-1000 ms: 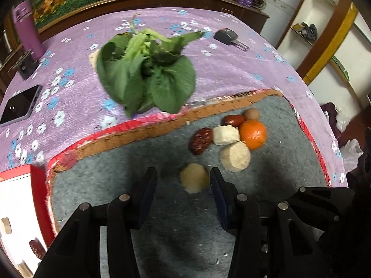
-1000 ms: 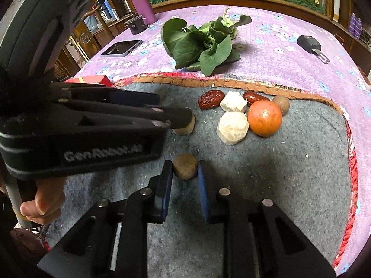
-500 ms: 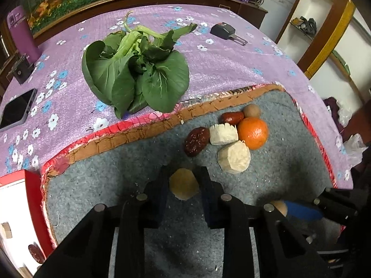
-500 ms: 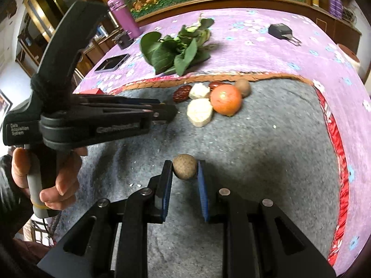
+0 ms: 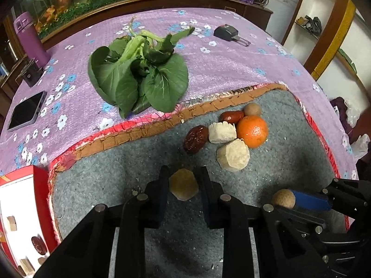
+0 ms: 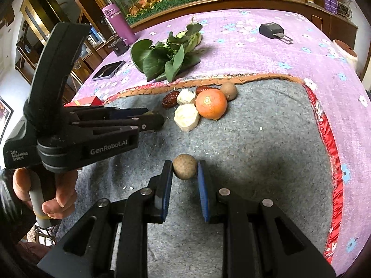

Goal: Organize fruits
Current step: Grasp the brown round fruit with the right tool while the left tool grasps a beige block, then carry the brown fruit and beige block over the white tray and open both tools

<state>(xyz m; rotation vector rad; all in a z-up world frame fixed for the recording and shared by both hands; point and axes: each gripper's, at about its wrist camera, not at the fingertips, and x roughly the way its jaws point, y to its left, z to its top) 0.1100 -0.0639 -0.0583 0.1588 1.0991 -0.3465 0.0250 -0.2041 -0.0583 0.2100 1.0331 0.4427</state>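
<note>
Both grippers grip fruit: left gripper point(image 5: 183, 185) pinches a yellow chunk point(image 5: 183, 187), right gripper point(image 6: 184, 169) a brown ball point(image 6: 184, 166). Next, probably carry each ahead to the pile point(image 5: 228, 132).

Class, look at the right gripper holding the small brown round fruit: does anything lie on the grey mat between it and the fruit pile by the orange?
Nothing visible: between the brown fruit and the orange lies bare grey mat.
</note>
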